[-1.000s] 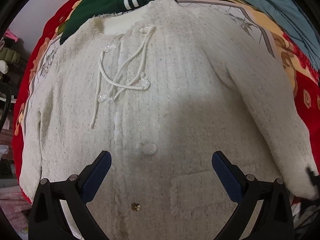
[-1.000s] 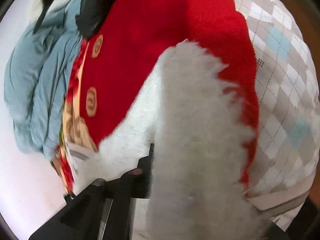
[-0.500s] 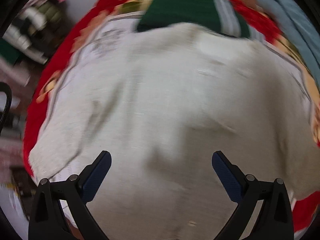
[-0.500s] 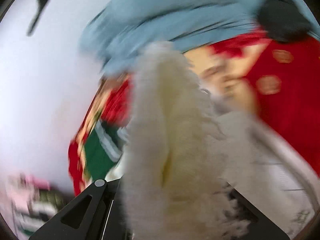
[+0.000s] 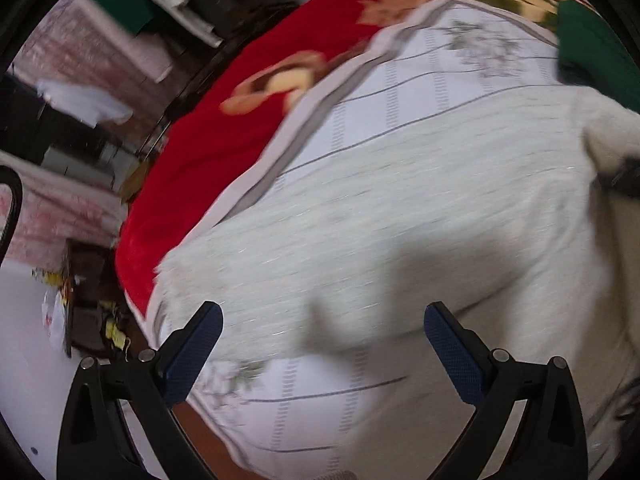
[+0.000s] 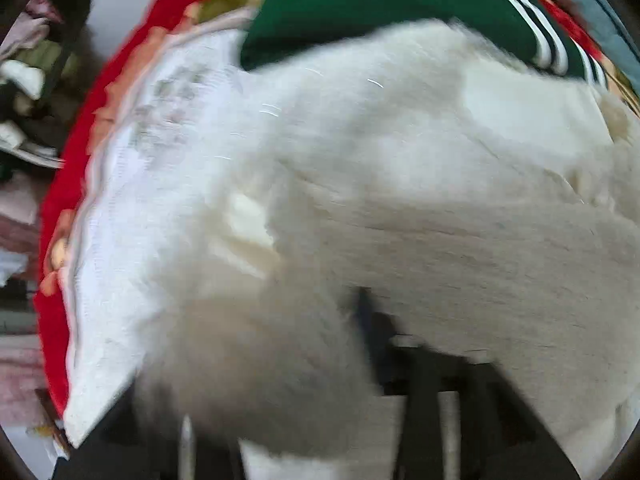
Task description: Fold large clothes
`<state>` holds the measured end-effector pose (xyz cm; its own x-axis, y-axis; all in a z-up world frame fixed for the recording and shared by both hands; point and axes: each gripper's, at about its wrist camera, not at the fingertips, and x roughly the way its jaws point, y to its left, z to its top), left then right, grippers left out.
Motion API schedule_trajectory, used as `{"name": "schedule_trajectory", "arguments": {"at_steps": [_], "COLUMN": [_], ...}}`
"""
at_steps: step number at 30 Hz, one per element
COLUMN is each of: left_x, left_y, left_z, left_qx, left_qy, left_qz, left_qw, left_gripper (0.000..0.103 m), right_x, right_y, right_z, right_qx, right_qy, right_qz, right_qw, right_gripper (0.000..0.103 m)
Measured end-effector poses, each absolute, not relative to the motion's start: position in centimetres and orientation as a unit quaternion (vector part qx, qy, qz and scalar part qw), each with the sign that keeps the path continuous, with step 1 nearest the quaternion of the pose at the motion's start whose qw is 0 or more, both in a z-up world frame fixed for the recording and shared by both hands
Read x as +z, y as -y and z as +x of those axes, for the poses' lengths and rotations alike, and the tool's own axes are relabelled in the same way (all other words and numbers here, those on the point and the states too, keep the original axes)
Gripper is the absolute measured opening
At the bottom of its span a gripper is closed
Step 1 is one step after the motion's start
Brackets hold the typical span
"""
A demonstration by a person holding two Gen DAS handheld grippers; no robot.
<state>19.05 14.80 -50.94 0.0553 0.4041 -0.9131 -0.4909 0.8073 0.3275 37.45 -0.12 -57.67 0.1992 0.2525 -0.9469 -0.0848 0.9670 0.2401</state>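
A large cream-white fuzzy cardigan [image 5: 400, 216] lies spread on a white printed sheet [image 5: 420, 60] on the bed. My left gripper [image 5: 320, 344] is open and empty, hovering above the cardigan's left edge. In the right wrist view the cardigan [image 6: 460, 200] fills the frame, and a fluffy sleeve end [image 6: 256, 352] hangs bunched over my right gripper [image 6: 360, 392]. The right jaws look closed on the sleeve, mostly hidden by fabric and blur. The right gripper's tip also shows at the right edge of the left wrist view [image 5: 624, 178], holding cream fabric.
A red floral blanket [image 5: 224, 132] lies under the sheet. A green garment with white stripes [image 6: 400, 4] lies beyond the cardigan. The bed's left edge drops to a cluttered floor and shelves [image 5: 80, 312].
The right gripper has carried the sleeve from the red blanket side across over the cardigan's body. The left gripper has swung left toward the cardigan's left edge, staying open.
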Motion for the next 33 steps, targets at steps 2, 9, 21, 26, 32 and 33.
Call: {"name": "schedule_trajectory", "arguments": {"at_steps": [2,9,21,26,32,33], "left_x": [-51.4,-55.4,-59.9,-57.6,-51.3,-50.0], "left_y": [-16.8,-23.1,-33.6,-36.0,-34.0,-32.4], "left_z": [16.8,10.8,13.7,18.6,22.7,23.1], "left_qx": [0.303,0.301,0.424,0.43,0.402,0.398], "left_qy": [-0.628,-0.639,-0.471,-0.454,-0.423,-0.418], "left_qz": [-0.07,-0.275,-0.445,-0.371,-0.281,-0.26], "left_qw": [0.713,0.652,0.632,0.687,0.762,0.774], "left_gripper": [0.103,0.102,0.068,0.014,0.013,0.013], "right_x": [-54.8,-51.5,-57.5,-56.7,-59.4,-61.4], "right_y": [0.9,8.3,10.5,7.3,3.0,2.0], "right_z": [35.8,29.6,30.5,32.6,36.7,37.5], "right_qx": [0.166,0.154,0.088,0.082,0.118,0.118], "right_qy": [-0.598,-0.586,-0.639,-0.627,-0.634,-0.662], "right_qz": [0.138,0.237,0.198,0.198,0.22,0.216], "right_qw": [0.772,0.76,0.738,0.749,0.732,0.708], "right_gripper": [0.067,0.071,0.071,0.071,0.019,0.017]}}
